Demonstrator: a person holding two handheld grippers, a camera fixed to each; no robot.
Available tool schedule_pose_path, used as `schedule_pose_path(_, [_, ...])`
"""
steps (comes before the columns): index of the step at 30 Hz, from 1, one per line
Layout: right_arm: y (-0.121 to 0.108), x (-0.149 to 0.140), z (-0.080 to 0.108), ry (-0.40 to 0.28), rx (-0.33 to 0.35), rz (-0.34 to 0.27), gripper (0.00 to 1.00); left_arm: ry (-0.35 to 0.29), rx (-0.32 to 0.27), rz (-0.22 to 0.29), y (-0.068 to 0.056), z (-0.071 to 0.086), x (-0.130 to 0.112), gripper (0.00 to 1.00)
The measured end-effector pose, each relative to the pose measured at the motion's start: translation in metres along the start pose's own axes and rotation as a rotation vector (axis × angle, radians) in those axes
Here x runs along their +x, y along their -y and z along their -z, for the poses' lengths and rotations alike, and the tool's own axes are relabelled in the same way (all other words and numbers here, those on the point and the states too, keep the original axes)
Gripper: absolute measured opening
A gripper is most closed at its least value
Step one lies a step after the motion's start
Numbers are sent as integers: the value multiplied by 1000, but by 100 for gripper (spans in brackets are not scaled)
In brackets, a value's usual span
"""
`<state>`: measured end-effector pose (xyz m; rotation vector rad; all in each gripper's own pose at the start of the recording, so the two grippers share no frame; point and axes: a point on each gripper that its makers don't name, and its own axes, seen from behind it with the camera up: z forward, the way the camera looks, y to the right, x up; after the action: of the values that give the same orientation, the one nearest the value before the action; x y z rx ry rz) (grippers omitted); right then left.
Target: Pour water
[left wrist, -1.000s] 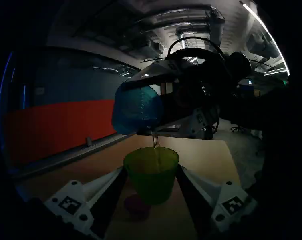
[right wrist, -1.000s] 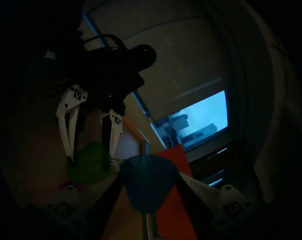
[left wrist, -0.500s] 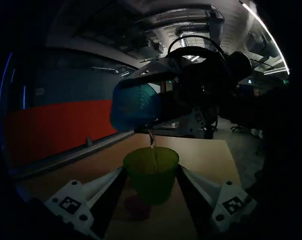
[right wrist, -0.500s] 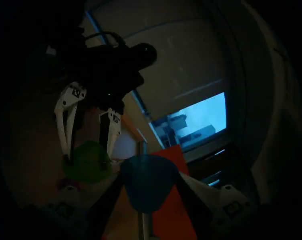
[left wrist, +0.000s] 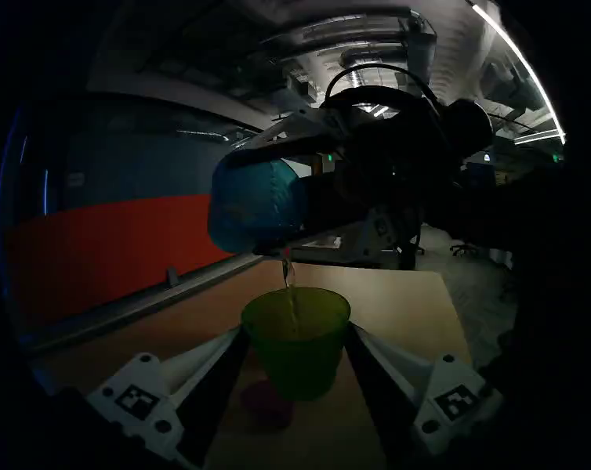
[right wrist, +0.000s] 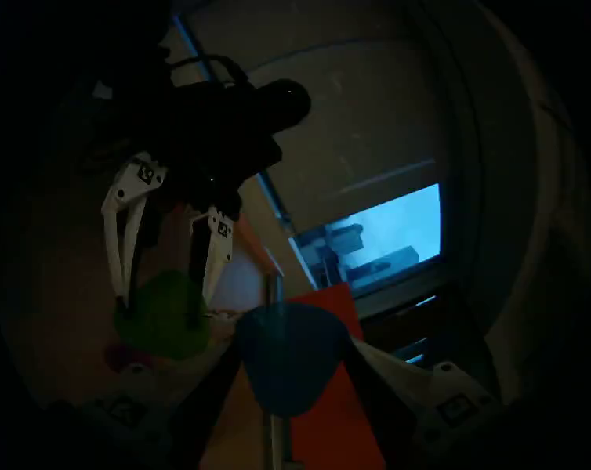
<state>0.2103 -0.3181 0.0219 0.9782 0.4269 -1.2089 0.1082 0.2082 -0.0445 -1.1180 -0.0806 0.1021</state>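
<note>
Left tongs (left wrist: 295, 335) are gripping an upright green cup (left wrist: 295, 364) over the wooden bench (left wrist: 397, 301); right tongs (right wrist: 291, 348) are clamping a tilted blue cup (left wrist: 252, 207) just above it, and a thin water stream (left wrist: 288, 274) is falling into the green cup

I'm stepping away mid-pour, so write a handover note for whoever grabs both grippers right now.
Left gripper: shut on the translucent green plastic cup, held upright over the wooden table.
Right gripper: shut on the blue plastic cup, tipped above the green one.
Done: a thin stream of water is falling into the green plastic cup.
Left: finish the pour, level the blue plastic cup, set both down. The fill level is too dark to judge.
</note>
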Motion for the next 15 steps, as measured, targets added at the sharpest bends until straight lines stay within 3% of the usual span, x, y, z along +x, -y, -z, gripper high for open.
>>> schedule_pose_path(15, [-5,-3,2,8,-7,39,93,10,-6,-4,-2,-3,-3,85])
